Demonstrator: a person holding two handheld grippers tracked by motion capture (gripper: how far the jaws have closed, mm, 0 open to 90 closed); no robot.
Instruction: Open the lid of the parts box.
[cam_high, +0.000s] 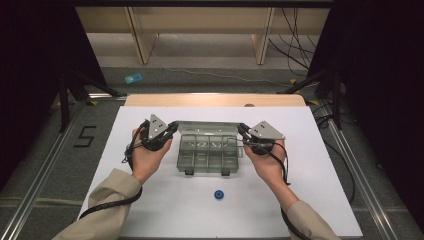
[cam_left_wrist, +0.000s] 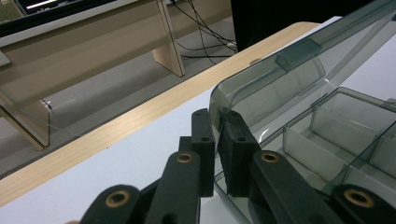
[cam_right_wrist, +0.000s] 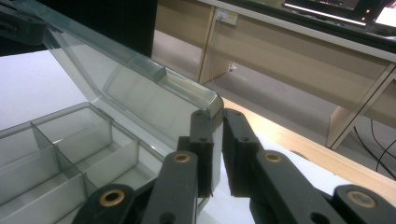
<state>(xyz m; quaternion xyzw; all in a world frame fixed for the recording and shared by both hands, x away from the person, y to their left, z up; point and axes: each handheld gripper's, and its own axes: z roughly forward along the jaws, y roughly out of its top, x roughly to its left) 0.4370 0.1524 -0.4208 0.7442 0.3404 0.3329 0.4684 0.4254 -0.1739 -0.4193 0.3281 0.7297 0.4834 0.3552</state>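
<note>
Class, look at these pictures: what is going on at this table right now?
A person holds a gripper in each hand and works on a clear compartment box on the white table. The left gripper and the right gripper are each shut on a corner of the box's lid, which stands raised at the back. The compartments look empty. A small blue object lies nearer the person, untouched.

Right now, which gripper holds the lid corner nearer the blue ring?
The right gripper: the blue ring lies toward its side of the lid; the left gripper is farther.
</note>
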